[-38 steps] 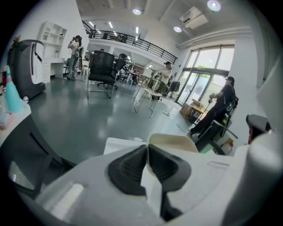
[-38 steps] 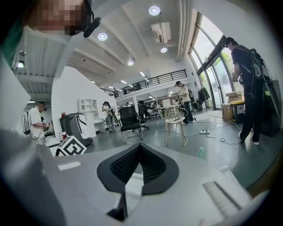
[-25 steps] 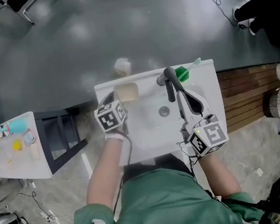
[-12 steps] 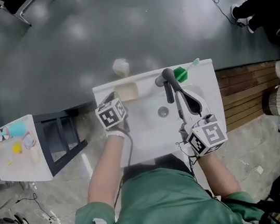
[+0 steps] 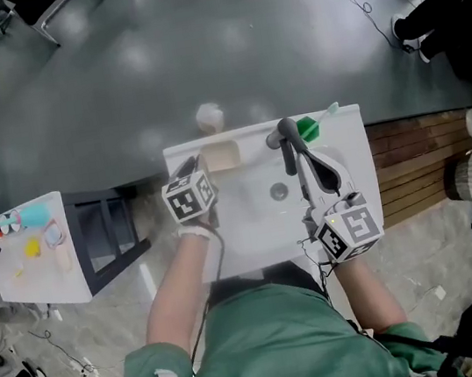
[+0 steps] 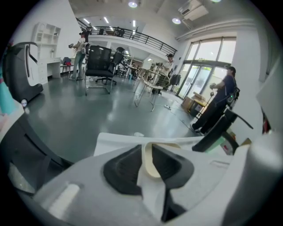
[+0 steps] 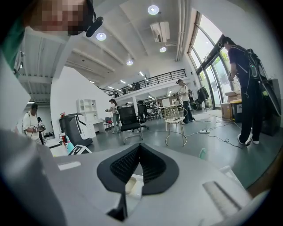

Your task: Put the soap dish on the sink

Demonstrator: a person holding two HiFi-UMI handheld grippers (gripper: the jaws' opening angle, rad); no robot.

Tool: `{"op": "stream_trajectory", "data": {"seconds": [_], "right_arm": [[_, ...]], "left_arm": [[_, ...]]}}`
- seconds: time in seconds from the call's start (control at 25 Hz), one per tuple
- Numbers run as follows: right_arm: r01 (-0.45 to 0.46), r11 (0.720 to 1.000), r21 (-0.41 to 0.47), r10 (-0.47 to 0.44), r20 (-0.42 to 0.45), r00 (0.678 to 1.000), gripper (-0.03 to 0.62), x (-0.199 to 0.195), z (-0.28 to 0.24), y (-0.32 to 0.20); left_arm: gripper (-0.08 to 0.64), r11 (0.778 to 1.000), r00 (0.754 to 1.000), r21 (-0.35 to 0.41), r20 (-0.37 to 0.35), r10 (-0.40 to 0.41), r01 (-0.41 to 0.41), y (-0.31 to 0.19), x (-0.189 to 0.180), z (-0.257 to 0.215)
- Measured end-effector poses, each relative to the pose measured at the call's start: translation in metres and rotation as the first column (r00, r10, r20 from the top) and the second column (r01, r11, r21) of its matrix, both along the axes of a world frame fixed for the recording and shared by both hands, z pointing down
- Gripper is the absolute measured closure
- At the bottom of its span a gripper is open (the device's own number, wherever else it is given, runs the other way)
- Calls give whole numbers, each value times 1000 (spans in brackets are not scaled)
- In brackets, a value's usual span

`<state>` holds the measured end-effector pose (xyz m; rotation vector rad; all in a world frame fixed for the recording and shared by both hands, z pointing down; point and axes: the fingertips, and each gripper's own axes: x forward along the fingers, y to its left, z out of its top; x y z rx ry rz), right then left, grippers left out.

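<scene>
The beige soap dish (image 5: 220,155) lies on the back left corner of the white sink (image 5: 349,147), left of the black faucet (image 5: 285,142). My left gripper (image 5: 196,163) reaches it from the near side. In the left gripper view the dish's rim (image 6: 151,161) sits between the two black pads, and the gripper (image 6: 148,151) is shut on it. My right gripper (image 5: 305,153) hovers over the sink's right half beside the faucet, shut with nothing in it. The right gripper view shows its gripper (image 7: 140,149) with pads pressed together and the dish (image 7: 128,185) below them.
A green toothbrush item (image 5: 308,125) lies on the sink's back rim right of the faucet. A white round object (image 5: 209,118) sits on the grey floor behind the sink. A white side table (image 5: 34,259) with small items stands left; wooden planks (image 5: 408,156) lie right.
</scene>
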<state>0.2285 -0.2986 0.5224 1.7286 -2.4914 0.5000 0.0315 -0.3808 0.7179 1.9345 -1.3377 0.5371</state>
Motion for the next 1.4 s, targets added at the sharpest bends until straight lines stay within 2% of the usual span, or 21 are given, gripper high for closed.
{"op": "stream_trajectory", "data": {"seconds": [0.16,0.32,0.56,0.8,0.88,1.2,1.4], "right_arm": [[11,999,34,-11,-8,1000,595,-6,-14,0],[13,998,62,-12,-9,1000,595,-14,-30,4],[18,994,109,-17,-4,1000,595,-30,-56,12],[34,986,162,-33,-8,999,595,-43,-81,20],[35,985,169,-34,-10,999,595,-46,-88,23],[43,971,233,-39,-23,999,595,-63,-125,34],[45,956,289,-37,-33,999,595,-70,-152,40]], "left_arm": [[488,995,1000,98,15,16,-17,0,-11,-37],[488,979,1000,204,9,17,-18,5,-23,-83],[488,935,998,348,42,48,-60,22,-35,-144],[489,888,993,446,75,90,-114,42,-39,-199],[489,867,992,481,73,106,-128,49,-38,-220],[489,761,989,631,77,126,-147,73,-43,-306],[489,686,984,706,111,136,-175,89,-45,-345]]}}
